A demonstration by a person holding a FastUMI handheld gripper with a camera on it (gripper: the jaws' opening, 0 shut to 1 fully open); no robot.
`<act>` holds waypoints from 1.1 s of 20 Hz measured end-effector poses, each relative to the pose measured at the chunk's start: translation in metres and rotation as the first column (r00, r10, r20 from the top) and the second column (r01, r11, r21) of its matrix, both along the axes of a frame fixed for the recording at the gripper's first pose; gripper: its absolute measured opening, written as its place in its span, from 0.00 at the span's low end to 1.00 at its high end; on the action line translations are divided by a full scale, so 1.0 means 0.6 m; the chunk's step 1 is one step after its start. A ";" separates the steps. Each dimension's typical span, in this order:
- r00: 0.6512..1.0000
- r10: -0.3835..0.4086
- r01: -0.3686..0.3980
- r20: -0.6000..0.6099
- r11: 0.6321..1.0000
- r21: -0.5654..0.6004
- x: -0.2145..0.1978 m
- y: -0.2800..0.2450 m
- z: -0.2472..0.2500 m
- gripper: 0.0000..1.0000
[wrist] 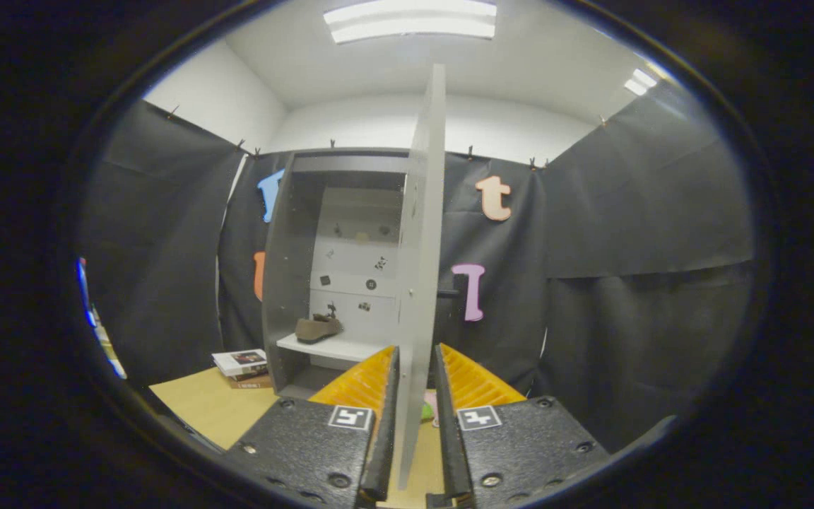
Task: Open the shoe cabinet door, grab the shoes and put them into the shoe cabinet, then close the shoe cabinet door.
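Step in hand: door-closing stage, judging by the shoe (318, 329) already lying on the white shelf (333, 347) inside the shoe cabinet (287, 283) while the door (421, 283) stands wide open, seen edge-on.
Fingers: the gripper (415, 378) straddles the lower free edge of the door, one finger on each face; the gap is narrow, but whether both press on the panel or merely flank it I cannot tell.
Shoe: a single brown slip-on, toe towards the door side, resting on the shelf, well beyond the fingers; a second shoe, if any, is not made out.
Door handle: a dark knob (448, 293) juts from the outer face of the door, above the fingers.
Next move: swing the door leftwards on its hinge towards the cabinet opening, keeping the edge between the fingers until it meets the frame.
Surface: tan top (202, 406) carrying the cabinet and a small stack of books (241, 365) just beside it.
Writing: book covers too small to read; square black-and-white markers (478, 418) on the gripper body bear no words.
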State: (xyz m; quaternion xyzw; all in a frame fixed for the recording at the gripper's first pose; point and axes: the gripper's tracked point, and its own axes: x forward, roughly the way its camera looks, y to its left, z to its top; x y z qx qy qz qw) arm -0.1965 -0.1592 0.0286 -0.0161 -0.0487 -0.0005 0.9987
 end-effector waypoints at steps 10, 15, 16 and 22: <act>0.994 0.109 -0.110 0.021 0.993 0.034 0.007 0.115 -0.046 1.00; 0.992 0.109 -0.110 0.064 0.994 0.013 0.040 0.175 -0.078 1.00; 0.992 0.111 -0.112 0.066 0.994 0.009 0.048 0.188 -0.090 1.00; 0.985 0.169 -0.172 0.043 0.983 0.069 0.105 0.246 -0.165 1.00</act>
